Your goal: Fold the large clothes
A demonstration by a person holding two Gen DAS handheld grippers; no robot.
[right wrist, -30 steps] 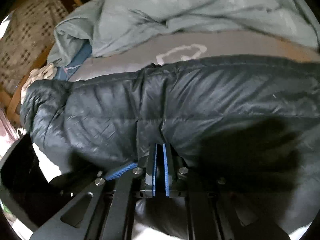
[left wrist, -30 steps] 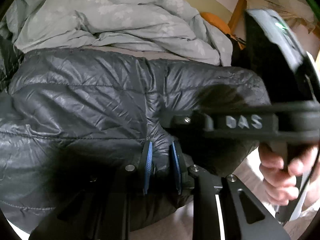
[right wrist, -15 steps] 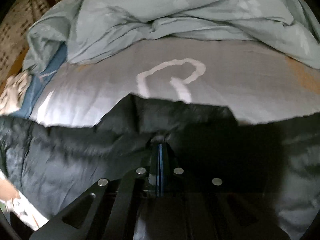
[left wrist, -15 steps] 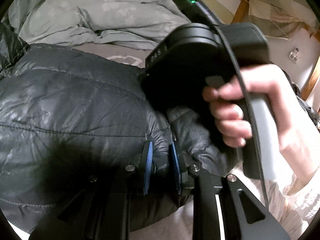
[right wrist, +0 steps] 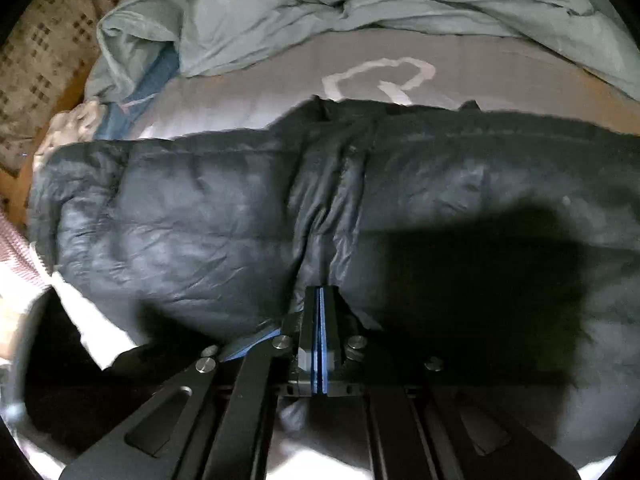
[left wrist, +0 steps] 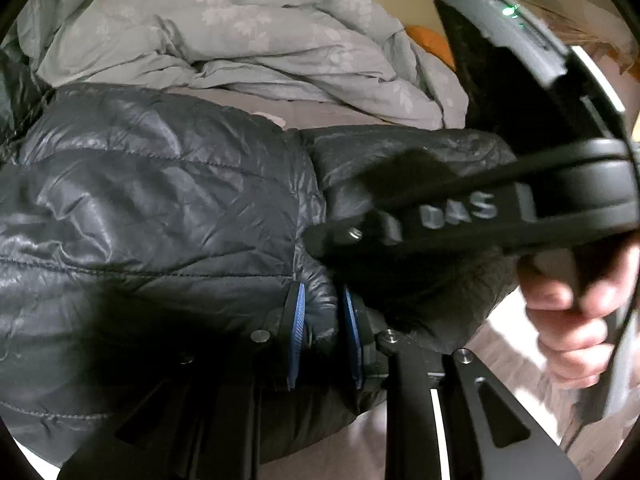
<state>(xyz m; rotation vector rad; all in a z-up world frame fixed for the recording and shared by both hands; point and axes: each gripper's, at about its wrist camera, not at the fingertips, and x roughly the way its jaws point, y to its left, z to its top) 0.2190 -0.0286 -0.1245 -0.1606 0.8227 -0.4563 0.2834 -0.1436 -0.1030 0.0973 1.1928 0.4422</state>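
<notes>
The big puffy jacket (left wrist: 160, 216) is dark and shiny, with stitched lines across it and lots of small wrinkles. It lies spread out flat, reaching far to both sides of the jaws. A soft bunched bit of it sits squeezed between the left jaws, and another fold runs straight out ahead of the right jaws.

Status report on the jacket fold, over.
Left gripper pinching a fold of the black puffer jacket. Right gripper shut on its edge. Jacket bunched on the grey sheet; crumpled duvet behind.
</notes>
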